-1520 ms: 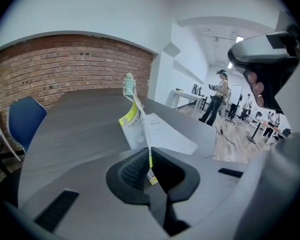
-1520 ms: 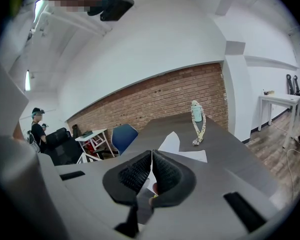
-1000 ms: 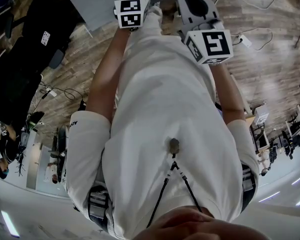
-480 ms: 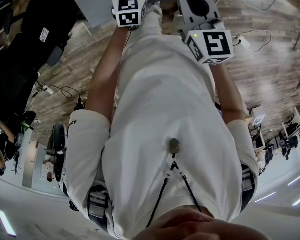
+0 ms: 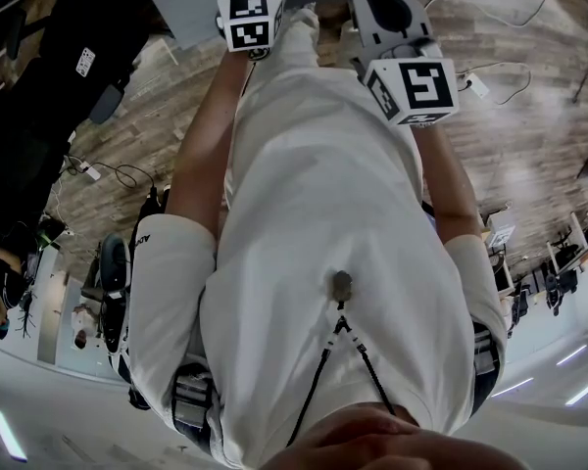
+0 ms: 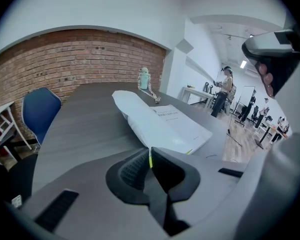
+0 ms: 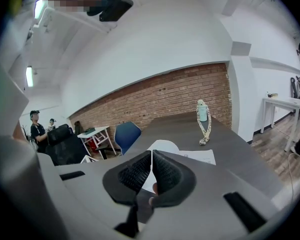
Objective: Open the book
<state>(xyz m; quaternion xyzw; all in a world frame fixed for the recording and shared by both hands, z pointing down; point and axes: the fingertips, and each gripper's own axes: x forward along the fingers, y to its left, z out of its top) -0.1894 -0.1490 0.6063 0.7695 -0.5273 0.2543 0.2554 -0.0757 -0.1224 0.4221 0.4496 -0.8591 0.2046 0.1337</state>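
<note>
A white book (image 6: 180,126) lies on the grey table (image 6: 75,134), its printed page flat and its cover (image 6: 135,116) curled up in a bulge. In the left gripper view the cover's near corner runs into my left gripper (image 6: 150,156), whose jaws are shut on it, a yellow-green sliver showing between them. In the right gripper view my right gripper (image 7: 152,166) is shut with nothing in it, held back from the book (image 7: 197,156). The head view shows only the marker cubes, left (image 5: 248,20) and right (image 5: 417,88), above the person's torso; the jaws and book are hidden there.
A small bottle with a strap (image 6: 146,81) stands on the table beyond the book. A blue chair (image 6: 40,109) is at the table's left side before a brick wall (image 6: 65,64). People and white desks stand far off to the right (image 6: 225,91).
In the head view the left gripper's cube has edged a little to the left and up. The right cube has stayed where it was.
</note>
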